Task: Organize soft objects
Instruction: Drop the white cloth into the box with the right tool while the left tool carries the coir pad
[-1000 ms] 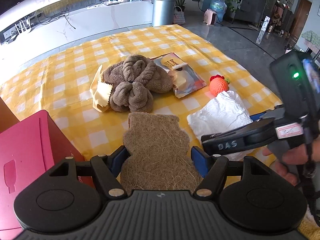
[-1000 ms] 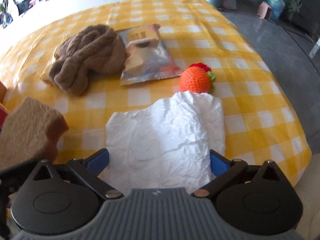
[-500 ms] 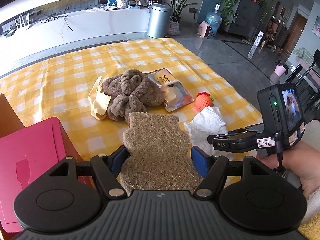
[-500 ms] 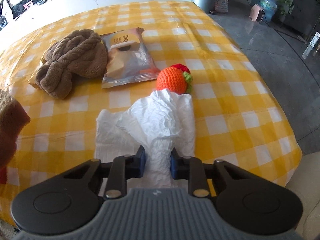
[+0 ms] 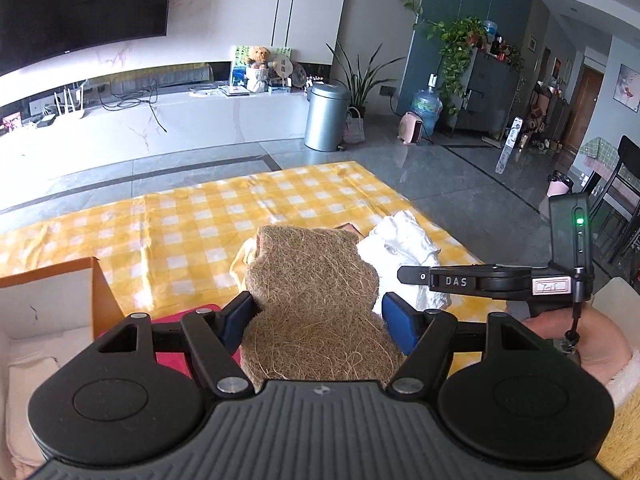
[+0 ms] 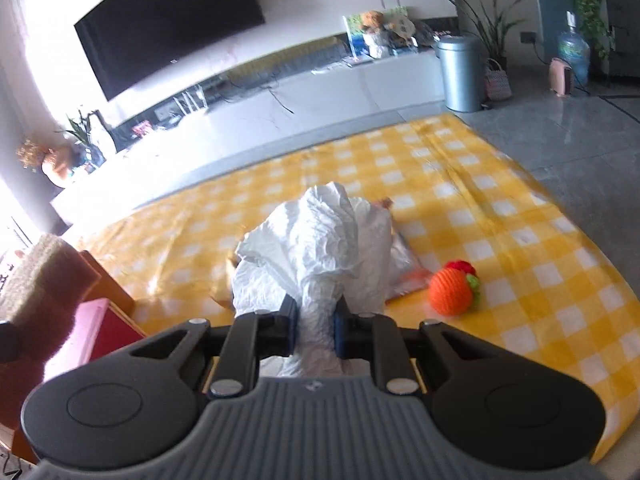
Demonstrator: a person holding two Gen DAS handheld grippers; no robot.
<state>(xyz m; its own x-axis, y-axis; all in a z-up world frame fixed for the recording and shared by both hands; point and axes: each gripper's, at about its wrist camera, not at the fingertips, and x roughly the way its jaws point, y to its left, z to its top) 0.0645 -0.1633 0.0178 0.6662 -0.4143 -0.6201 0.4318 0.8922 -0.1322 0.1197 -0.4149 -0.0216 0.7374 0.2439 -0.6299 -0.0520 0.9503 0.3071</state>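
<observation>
Both grippers carry loads above the checked bench [image 6: 500, 200]. The left gripper [image 5: 318, 316] has its jaws half-closed on the coir pad [image 5: 316, 280]; the right gripper [image 6: 315, 322] has its jaws pinched nearly together on the white cloth [image 6: 316, 240]. Best to keep both grips firm and lower each piece squarely into the open box [image 5: 48, 300] at near left. Count: one pad, one cloth, one knitted orange ball [image 6: 450, 292], one foil packet [image 6: 404, 272].

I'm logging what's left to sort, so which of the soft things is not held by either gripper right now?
The orange crocheted ball: it lies loose on the checked cloth, while the white cloth and fibre pad are each clamped.
</observation>
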